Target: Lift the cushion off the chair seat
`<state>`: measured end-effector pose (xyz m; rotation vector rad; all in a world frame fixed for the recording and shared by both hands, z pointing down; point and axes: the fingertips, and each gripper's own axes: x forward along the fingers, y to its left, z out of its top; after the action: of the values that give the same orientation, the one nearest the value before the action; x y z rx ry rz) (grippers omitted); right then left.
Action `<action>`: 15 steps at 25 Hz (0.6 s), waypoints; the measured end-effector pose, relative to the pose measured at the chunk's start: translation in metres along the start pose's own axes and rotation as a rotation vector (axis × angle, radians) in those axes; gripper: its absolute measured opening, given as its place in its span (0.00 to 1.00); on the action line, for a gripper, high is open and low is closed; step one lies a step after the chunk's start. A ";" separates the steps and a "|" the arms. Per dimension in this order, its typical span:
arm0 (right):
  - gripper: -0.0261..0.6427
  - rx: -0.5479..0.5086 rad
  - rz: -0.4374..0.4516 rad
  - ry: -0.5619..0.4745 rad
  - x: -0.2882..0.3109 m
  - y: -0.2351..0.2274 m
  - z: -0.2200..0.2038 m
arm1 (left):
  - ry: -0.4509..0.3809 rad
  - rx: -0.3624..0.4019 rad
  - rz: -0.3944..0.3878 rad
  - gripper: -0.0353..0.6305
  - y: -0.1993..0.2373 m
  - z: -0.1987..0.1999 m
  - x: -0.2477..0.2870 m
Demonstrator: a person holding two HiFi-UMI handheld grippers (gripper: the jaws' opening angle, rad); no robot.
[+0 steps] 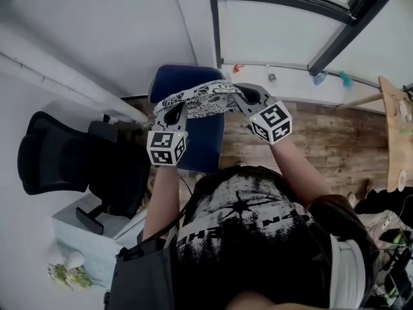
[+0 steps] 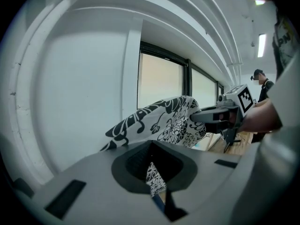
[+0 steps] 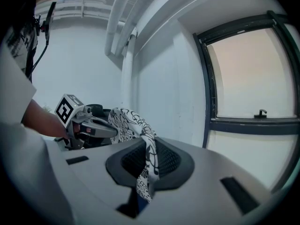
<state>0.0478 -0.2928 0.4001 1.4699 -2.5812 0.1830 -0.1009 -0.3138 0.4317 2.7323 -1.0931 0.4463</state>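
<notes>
The cushion (image 1: pixel 197 101), a thin, floppy pad of white fabric printed with black floral swirls, is hanging stretched between two grey plastic grippers above the blue padded chair (image 1: pixel 173 79). The left gripper (image 1: pixel 173 113) is pinching one edge. The right gripper (image 1: pixel 240 95) is clamping the opposite edge, with cloth bunching in its ribbed dark jaws. Two chairs are showing: the blue one and a black office chair (image 1: pixel 58 160).
</notes>
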 end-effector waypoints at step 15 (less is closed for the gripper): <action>0.08 0.032 -0.001 0.010 -0.001 -0.004 -0.006 | 0.022 0.010 -0.001 0.07 0.003 -0.002 0.003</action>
<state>0.0521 -0.2929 0.4060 1.4773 -2.5808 0.2327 -0.1010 -0.3170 0.4346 2.7298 -1.0876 0.4821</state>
